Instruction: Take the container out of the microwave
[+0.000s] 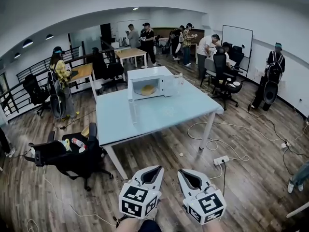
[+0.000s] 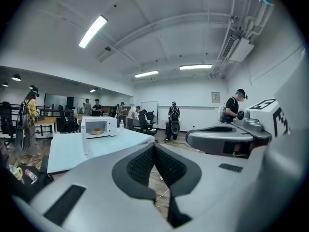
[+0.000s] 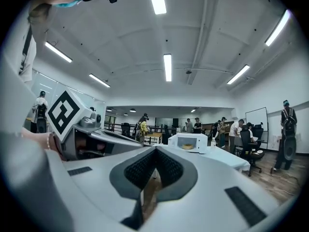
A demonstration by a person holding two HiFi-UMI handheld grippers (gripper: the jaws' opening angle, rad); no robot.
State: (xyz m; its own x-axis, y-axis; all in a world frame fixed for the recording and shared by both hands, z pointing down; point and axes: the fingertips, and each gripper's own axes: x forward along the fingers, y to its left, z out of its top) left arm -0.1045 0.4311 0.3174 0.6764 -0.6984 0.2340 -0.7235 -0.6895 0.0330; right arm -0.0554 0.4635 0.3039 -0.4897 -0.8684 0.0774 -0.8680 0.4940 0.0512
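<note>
I count one microwave [image 1: 149, 83] on one pale blue worktop [image 1: 159, 117], with one container [image 1: 147, 89] inside it and one clear bottle [image 1: 181, 78] beside it. There are two grippers, the left gripper [image 1: 153, 172] and the right gripper [image 1: 189, 174], each with two fingers [image 2: 87, 178] and one marker cube. Behind stand two wooden tables [image 1: 130, 52] and one whiteboard [image 1: 237, 40]. One power strip [image 1: 221, 160] lies on the floor. At least eight people [image 1: 60, 71] are about.
</note>
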